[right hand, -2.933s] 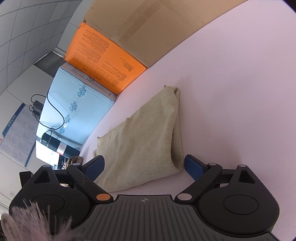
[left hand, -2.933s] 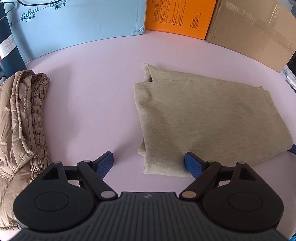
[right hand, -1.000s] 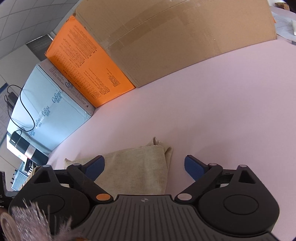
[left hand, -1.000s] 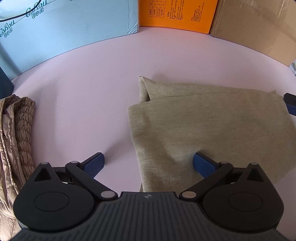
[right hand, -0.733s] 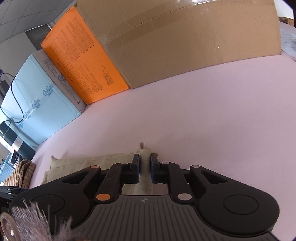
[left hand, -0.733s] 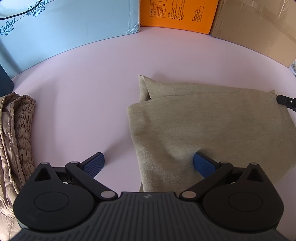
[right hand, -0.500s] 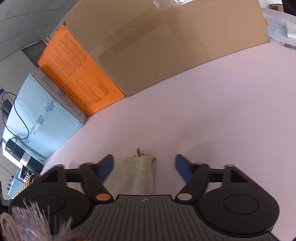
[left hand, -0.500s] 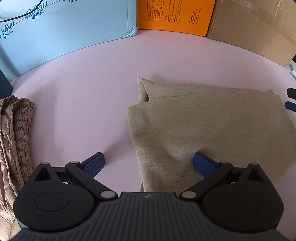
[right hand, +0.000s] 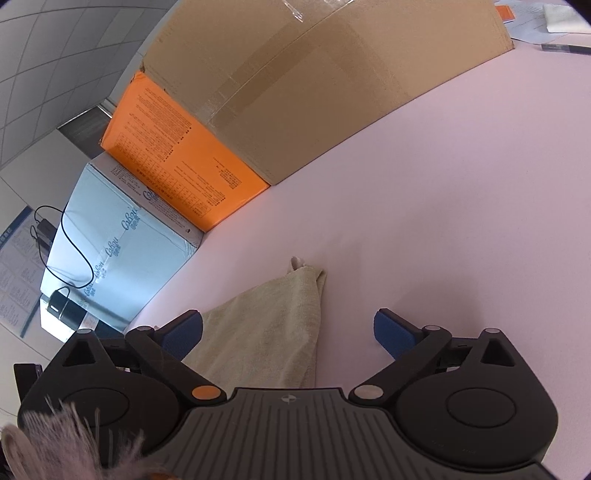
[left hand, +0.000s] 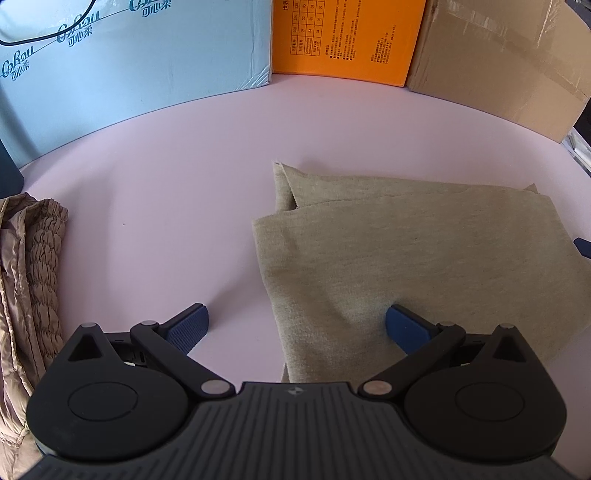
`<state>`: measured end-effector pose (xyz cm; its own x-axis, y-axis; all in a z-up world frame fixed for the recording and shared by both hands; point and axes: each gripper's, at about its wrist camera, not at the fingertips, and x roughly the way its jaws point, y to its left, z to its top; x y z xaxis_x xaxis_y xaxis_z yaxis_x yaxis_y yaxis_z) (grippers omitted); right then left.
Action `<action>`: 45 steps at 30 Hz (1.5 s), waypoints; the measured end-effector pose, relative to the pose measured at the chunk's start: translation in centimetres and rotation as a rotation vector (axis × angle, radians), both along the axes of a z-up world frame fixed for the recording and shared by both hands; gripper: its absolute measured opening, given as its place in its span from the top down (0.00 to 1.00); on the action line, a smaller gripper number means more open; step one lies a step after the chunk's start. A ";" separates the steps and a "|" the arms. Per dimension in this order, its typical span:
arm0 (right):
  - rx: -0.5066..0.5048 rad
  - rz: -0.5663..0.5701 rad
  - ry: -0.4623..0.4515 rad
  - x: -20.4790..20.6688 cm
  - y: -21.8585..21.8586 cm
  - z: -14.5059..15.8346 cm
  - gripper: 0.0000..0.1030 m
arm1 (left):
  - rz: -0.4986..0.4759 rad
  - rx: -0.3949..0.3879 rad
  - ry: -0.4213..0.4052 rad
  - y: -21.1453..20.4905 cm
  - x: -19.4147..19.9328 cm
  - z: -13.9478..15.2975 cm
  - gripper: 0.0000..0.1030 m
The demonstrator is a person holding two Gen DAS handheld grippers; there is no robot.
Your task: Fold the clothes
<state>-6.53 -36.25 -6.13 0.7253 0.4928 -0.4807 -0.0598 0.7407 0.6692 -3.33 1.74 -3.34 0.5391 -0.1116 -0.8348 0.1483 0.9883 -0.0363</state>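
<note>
A folded khaki-green cloth (left hand: pixel 417 254) lies flat on the pink table (left hand: pixel 166 192). In the left wrist view my left gripper (left hand: pixel 295 325) hangs open over the cloth's near left edge, its right finger above the fabric and its left finger over bare table. In the right wrist view the same cloth (right hand: pixel 273 325) shows its far corner lying on the table. My right gripper (right hand: pixel 288 332) is opening wide above that end of the cloth, and its pads touch nothing. A blue fingertip (left hand: pixel 583 247) of the right gripper shows at the right edge of the left wrist view.
A tan quilted jacket (left hand: pixel 26 288) lies bunched at the left. A light blue box (left hand: pixel 122 59), an orange box (left hand: pixel 343 37) and a cardboard box (left hand: pixel 498 59) line the table's far side. Papers (right hand: pixel 543 18) lie past the cardboard box.
The right gripper pinched the cloth's far right corner, then let it go and spread wide while shifting sideways. The cloth's corner now lies flat. The left gripper stayed put.
</note>
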 end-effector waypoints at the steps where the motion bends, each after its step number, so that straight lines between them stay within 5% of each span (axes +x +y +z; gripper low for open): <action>1: -0.016 0.013 0.001 0.1 0.3 0.1 0.00 | -0.005 0.000 0.002 -0.1 0.4 0.0 0.00; 10: -0.213 0.126 -0.013 4.0 3.1 1.6 0.00 | -0.081 -0.001 -0.105 0.4 1.4 1.0 0.07; 14: -0.182 0.105 -0.012 4.0 2.9 1.2 0.00 | 0.016 -0.086 -0.126 2.8 2.4 1.2 0.14; 17: -0.173 0.097 -0.019 3.9 2.9 0.9 0.00 | 0.068 -0.089 -0.124 3.4 2.8 1.2 0.38; 19: -0.179 0.097 -0.023 3.8 2.9 0.9 0.00 | 0.068 -0.076 -0.101 3.3 3.1 0.9 0.64; 24: -0.186 0.100 -0.028 3.8 2.9 0.8 0.00 | 0.014 -0.046 -0.093 2.0 3.3 0.5 0.60; 27: -0.189 0.092 -0.032 3.6 3.0 0.8 0.00 | 0.035 -0.096 -0.116 2.3 3.5 0.7 0.96; 29: -0.194 0.084 -0.037 3.5 3.1 0.9 0.00 | 0.037 -0.111 -0.141 2.3 3.4 1.0 0.96; 31: -0.213 0.073 -0.051 3.3 3.1 1.1 0.10 | 0.033 -0.119 -0.162 2.3 3.2 1.3 0.96; 34: -0.223 0.071 -0.047 3.6 2.9 1.1 0.47 | 0.030 -0.132 -0.176 2.3 3.0 1.6 0.96; 36: -0.220 0.060 -0.037 3.9 2.7 0.9 0.55 | 0.030 -0.132 -0.177 2.3 3.1 1.5 0.96; 39: -0.246 0.044 -0.029 4.1 2.5 0.9 0.86 | 0.032 -0.132 -0.177 2.3 3.0 1.4 0.96; 45: -0.280 0.049 -0.085 3.5 2.5 2.4 0.93 | 0.029 -0.155 -0.204 2.6 2.5 2.2 0.96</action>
<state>-3.07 -33.79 -3.72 0.7476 0.3848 -0.5414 -0.1470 0.8907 0.4301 -0.88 4.31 -1.18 0.6995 -0.2114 -0.6826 0.1397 0.9773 -0.1596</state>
